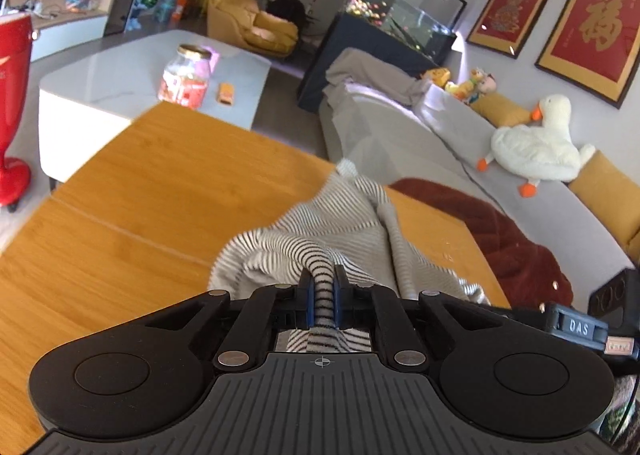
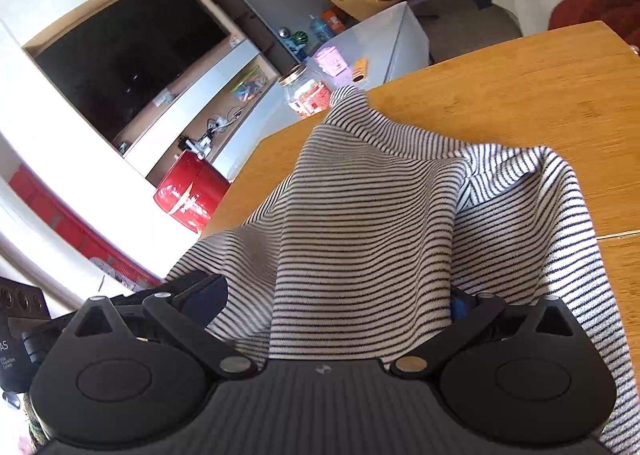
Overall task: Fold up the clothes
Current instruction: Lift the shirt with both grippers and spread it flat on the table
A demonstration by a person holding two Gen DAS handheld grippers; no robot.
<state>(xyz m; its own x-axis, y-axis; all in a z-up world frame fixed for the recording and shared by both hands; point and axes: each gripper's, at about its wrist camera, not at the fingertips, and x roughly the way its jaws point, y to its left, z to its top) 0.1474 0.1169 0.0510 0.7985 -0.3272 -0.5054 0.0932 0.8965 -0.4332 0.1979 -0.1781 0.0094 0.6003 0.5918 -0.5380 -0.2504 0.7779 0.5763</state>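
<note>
A white garment with thin black stripes [image 1: 320,227] lies bunched on the wooden table [image 1: 140,195]. My left gripper [image 1: 321,287] is shut on a fold of it, pinched between the blue pads, and lifts that part. In the right wrist view the same striped garment [image 2: 360,223] drapes over my right gripper [image 2: 360,319] and hides its fingers; only a bit of one blue pad [image 2: 462,305] shows, so the jaws' state cannot be read. The cloth hangs up off the table [image 2: 520,95] toward the camera.
A dark red blanket [image 1: 500,239] lies past the table's right edge on a grey sofa [image 1: 400,135] with a plush duck [image 1: 536,143]. A white coffee table [image 1: 100,87] with a jar [image 1: 186,77] stands beyond. A red stool [image 2: 192,191] stands by the table's left side.
</note>
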